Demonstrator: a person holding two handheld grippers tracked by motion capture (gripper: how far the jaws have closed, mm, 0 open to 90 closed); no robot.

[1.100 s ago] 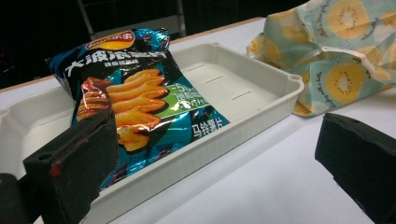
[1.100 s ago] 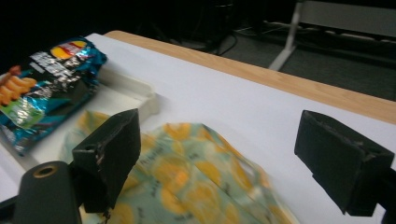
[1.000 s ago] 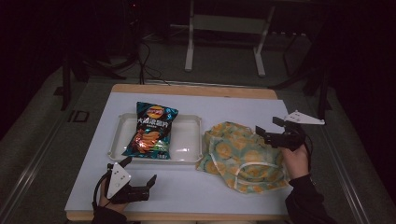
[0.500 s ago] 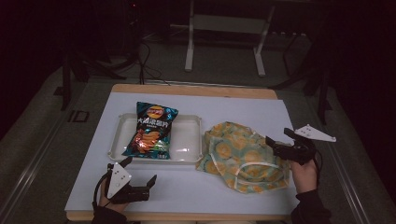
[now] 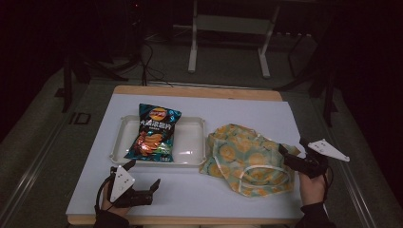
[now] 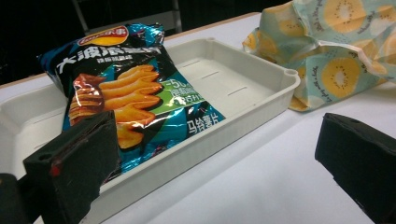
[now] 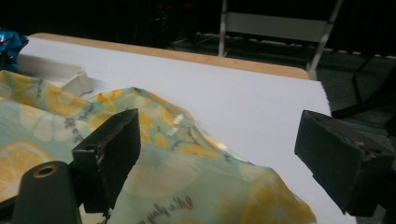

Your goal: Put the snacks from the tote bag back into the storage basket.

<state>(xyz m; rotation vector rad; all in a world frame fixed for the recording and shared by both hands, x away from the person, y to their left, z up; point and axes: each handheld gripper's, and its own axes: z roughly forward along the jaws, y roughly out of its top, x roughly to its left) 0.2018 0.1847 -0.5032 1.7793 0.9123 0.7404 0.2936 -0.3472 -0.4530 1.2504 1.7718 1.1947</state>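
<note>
Two grippers on white table [image 5: 237,118], both with jaws spread, nothing pinched. Right gripper [image 5: 291,153] at right edge of lemon-print fabric bag [image 5: 247,159]; left jaw over the fabric, right jaw over bare table; contact cannot be told. Bag crumpled, lying right of tray [image 5: 190,142], touching its right end. Left gripper [image 5: 140,178] low at near-left table edge, apart from tray. Chip bag [image 5: 154,133] lying in tray's left half.

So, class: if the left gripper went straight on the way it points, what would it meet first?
Probably the tray's near wall, with the chip bag just behind it. The left gripper is open; exact depth is unclear.
</note>
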